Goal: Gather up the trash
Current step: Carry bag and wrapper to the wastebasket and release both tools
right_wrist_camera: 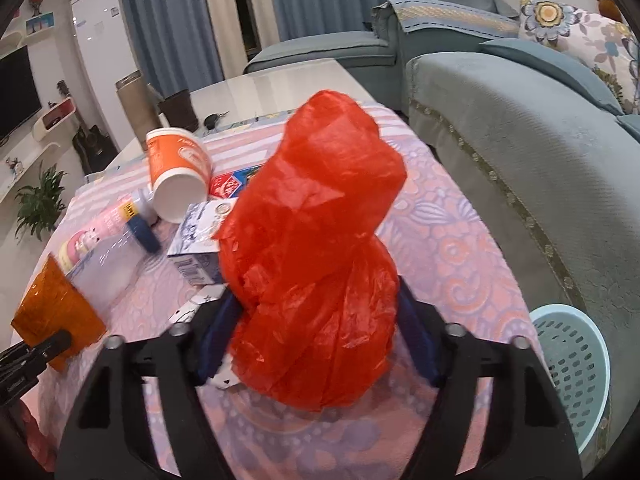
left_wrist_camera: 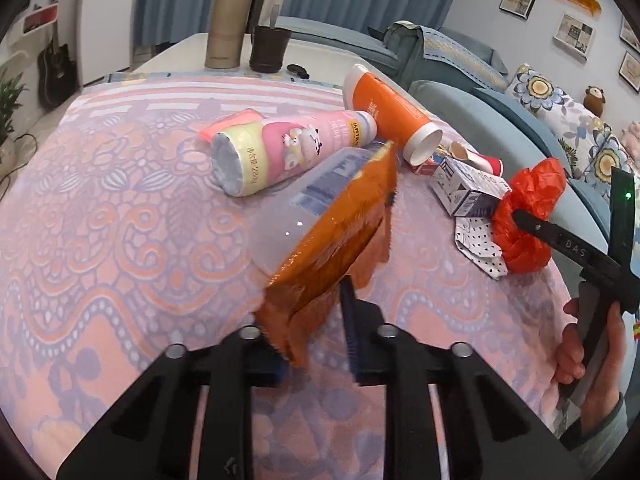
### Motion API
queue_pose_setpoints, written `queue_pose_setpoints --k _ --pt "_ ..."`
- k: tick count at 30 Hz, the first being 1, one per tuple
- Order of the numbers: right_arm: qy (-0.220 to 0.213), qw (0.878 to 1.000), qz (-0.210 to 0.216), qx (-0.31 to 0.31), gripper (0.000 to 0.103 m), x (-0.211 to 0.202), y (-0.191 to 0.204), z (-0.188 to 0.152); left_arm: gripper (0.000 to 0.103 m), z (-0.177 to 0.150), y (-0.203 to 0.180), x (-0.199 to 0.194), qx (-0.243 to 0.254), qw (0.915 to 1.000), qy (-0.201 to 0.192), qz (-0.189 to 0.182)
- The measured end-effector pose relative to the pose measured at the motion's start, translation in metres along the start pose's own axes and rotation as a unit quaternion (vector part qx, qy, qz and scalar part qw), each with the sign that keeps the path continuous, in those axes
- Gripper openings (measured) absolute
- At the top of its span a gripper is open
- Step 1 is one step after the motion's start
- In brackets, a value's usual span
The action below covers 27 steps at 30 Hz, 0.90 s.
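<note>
My left gripper [left_wrist_camera: 316, 328] is shut on an orange snack wrapper [left_wrist_camera: 336, 232], held above the patterned cloth; it also shows in the right wrist view [right_wrist_camera: 56, 320]. My right gripper [right_wrist_camera: 316, 320] is shut on a crumpled red plastic bag [right_wrist_camera: 316, 256], seen in the left wrist view [left_wrist_camera: 528, 216] at the table's right side. On the cloth lie a pink milk bottle [left_wrist_camera: 288, 152], a clear plastic bottle [left_wrist_camera: 292, 216], an orange paper cup [left_wrist_camera: 392, 116], a small blue-white carton [left_wrist_camera: 464, 192] and a dotted paper scrap [left_wrist_camera: 480, 244].
A light blue perforated basket [right_wrist_camera: 572, 368] stands on the floor right of the table, beside a teal sofa [right_wrist_camera: 520, 152]. A tall thermos [left_wrist_camera: 228, 24] and a dark cup [left_wrist_camera: 268, 48] stand at the table's far end. A red-blue packet [right_wrist_camera: 228, 184] lies by the cup.
</note>
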State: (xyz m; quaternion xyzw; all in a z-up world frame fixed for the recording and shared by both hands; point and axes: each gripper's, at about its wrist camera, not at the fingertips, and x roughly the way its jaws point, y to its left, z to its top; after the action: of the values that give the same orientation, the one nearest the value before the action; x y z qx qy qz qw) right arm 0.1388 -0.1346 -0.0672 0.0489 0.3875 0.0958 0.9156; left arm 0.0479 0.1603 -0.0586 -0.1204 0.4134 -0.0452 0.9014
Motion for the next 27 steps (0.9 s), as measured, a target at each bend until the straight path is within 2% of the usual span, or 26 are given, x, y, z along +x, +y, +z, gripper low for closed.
queue_pose_setpoints --k 1,3,5,7,13,18,22,27 --pt "-0.003 1.0 0.002 -0.006 0.05 -0.001 0.002 -0.001 0.012 -0.001 -0.001 -0.003 0.001 1.0 -0.004 -0.005" --pt "-0.008 1.0 0.0 -0.017 0.041 -0.004 0.007 -0.003 0.0 -0.006 -0.002 -0.007 0.004 0.9998 -0.013 -0.012" --pt "-0.017 0.999 -0.008 -0.028 0.033 -0.009 0.012 -0.005 0.0 -0.009 -0.006 -0.015 0.005 0.9993 -0.028 -0.024" --pt "-0.03 0.999 -0.013 -0.031 0.031 -0.016 0.014 -0.006 0.0 -0.009 -0.011 -0.023 0.008 0.9987 -0.039 -0.032" --pt "-0.06 0.998 -0.008 -0.011 0.03 -0.054 -0.001 -0.012 0.0 -0.007 -0.036 -0.053 0.022 0.9934 -0.077 -0.082" --pt "-0.084 0.996 -0.007 0.005 0.03 -0.096 -0.02 -0.011 0.0 0.002 -0.078 -0.068 0.048 0.9857 -0.102 -0.126" --pt "-0.105 0.994 -0.028 0.021 0.03 -0.132 -0.046 -0.011 0.0 0.012 -0.127 -0.074 0.074 0.9748 -0.122 -0.171" --pt "-0.125 0.987 -0.082 0.053 0.03 -0.167 -0.093 -0.016 0.0 0.021 -0.194 -0.069 0.125 0.9607 -0.122 -0.216"
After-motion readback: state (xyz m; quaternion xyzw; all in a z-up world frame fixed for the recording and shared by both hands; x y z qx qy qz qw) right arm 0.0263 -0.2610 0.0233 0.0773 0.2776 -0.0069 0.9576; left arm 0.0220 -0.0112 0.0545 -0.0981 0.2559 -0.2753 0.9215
